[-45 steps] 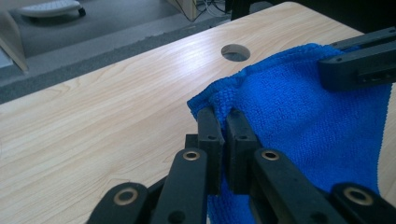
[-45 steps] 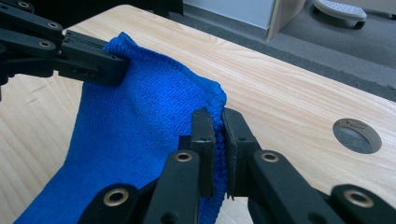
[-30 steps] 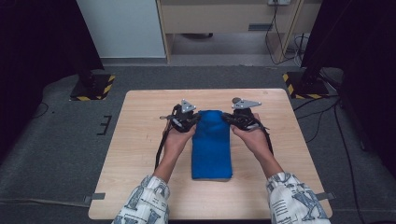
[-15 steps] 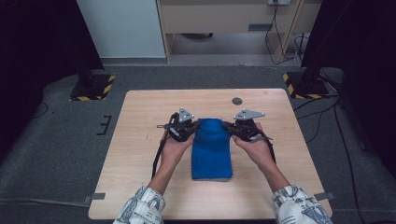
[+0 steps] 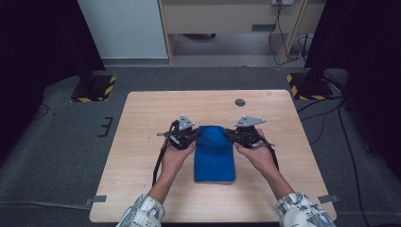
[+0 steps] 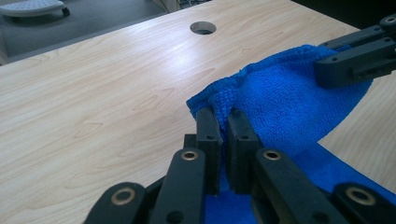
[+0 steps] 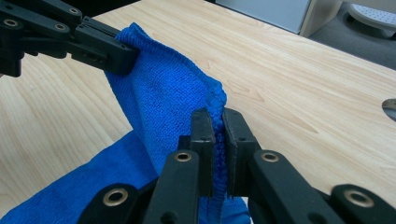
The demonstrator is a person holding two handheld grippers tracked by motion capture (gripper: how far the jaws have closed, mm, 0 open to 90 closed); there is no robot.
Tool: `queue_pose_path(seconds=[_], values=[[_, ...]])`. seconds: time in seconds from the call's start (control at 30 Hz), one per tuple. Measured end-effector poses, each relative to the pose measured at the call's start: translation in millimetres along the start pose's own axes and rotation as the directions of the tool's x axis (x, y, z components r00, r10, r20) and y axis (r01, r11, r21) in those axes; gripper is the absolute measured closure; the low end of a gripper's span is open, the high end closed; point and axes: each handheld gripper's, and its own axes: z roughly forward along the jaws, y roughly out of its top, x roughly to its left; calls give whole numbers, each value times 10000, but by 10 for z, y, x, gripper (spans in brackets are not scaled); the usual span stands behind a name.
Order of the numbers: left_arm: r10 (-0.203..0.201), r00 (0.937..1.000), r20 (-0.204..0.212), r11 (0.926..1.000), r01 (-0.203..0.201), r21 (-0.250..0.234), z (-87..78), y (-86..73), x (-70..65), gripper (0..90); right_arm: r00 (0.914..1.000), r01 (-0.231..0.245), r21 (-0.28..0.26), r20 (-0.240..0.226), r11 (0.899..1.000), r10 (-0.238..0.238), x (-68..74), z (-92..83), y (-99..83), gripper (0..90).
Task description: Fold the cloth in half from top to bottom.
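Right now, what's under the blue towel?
The wooden table lies under the blue towel. Its far end is lifted by the fingers. Anything beneath the flat part is covered.

Blue cloth (image 5: pixel 214 153), pale wood table (image 5: pixel 142 142), black jaws.

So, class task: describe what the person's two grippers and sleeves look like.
Both the left gripper and the right gripper are black, with flat linkage bars pinned by brass-ringed rivets and a grey three-cornered plate on top. A dark cable trails from the left one. The sleeves are white with a dark scribbled print.
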Motion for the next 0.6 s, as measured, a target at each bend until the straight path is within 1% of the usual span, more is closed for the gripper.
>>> queue_pose_path(seconds=[0.13,0.23,0.27,0.3,0.33,0.37,0.4,0.43,0.47,0.5,0.53,0.6], values=[[-76,9999,94,10000,76,22,-16,-55,-1,837,9999,-37,-25,-117,10000,36,25,-5,-31,845],[-242,9995,222,9997,241,22,-19,-107,17,787,9997,-54,10,-243,10000,54,28,9,-57,845],[-316,9990,326,9995,316,19,-21,-129,27,704,9995,-70,-12,-297,10000,70,27,22,-73,846],[-551,9975,435,9985,551,7,-26,-170,39,625,9994,-109,-5,-325,9999,109,26,28,-82,846],[-551,9975,435,9985,551,7,-26,-170,39,547,9994,-109,-5,-325,9999,109,26,28,-82,846],[-575,9970,519,9982,583,-135,-59,-208,43,483,9995,-38,106,-324,9999,42,28,42,-94,846],[-575,9970,519,9982,583,-135,-59,-208,43,432,9995,-38,106,-324,9999,42,28,42,-94,846],[-608,9965,572,9976,625,-286,-102,-229,59,390,9994,12,189,-358,9998,-6,35,48,-102,846],[-608,9965,572,9976,625,-286,-102,-229,59,352,9994,12,189,-358,9998,-6,35,48,-102,846],[-878,9934,733,9953,905,-338,-155,-224,90,320,9991,52,215,-428,9998,-43,46,48,-103,846],[-878,9934,733,9953,905,-338,-155,-224,90,300,9991,52,215,-428,9998,-43,46,48,-103,846],[-953,9925,764,9938,992,-491,-227,-219,117,272,9987,92,269,-498,9996,-78,72,44,-99,846]])
